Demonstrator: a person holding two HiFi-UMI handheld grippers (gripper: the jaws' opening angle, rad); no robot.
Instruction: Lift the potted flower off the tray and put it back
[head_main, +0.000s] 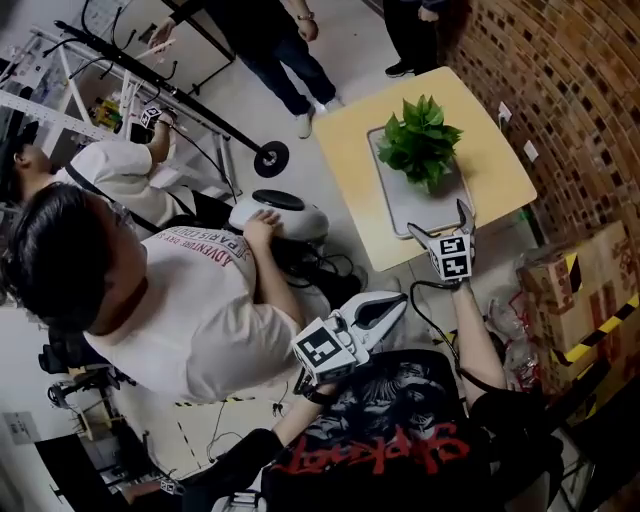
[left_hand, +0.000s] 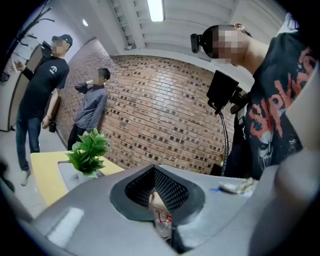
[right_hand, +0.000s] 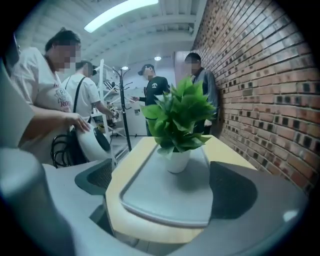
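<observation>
A potted flower (head_main: 422, 145) with green leaves and a white pot (right_hand: 177, 160) stands upright on a grey tray (head_main: 415, 205) on a small yellow table (head_main: 350, 140). My right gripper (head_main: 438, 220) hovers at the table's near edge, short of the tray. It is open, and in the right gripper view (right_hand: 165, 187) the tray and pot lie ahead between its fingers, touching neither. My left gripper (head_main: 400, 300) hangs lower and to the left, off the table. Its jaws are shut on nothing (left_hand: 159, 200). From there the plant (left_hand: 89, 152) shows far off at the left.
A seated person in a white shirt holds a white round appliance (head_main: 280, 215) just left of the table. A brick wall (head_main: 560, 80) runs along the table's right side. Cardboard boxes (head_main: 585, 290) stand at the right. Other people stand beyond the table, with a metal rack (head_main: 120, 70) at the left.
</observation>
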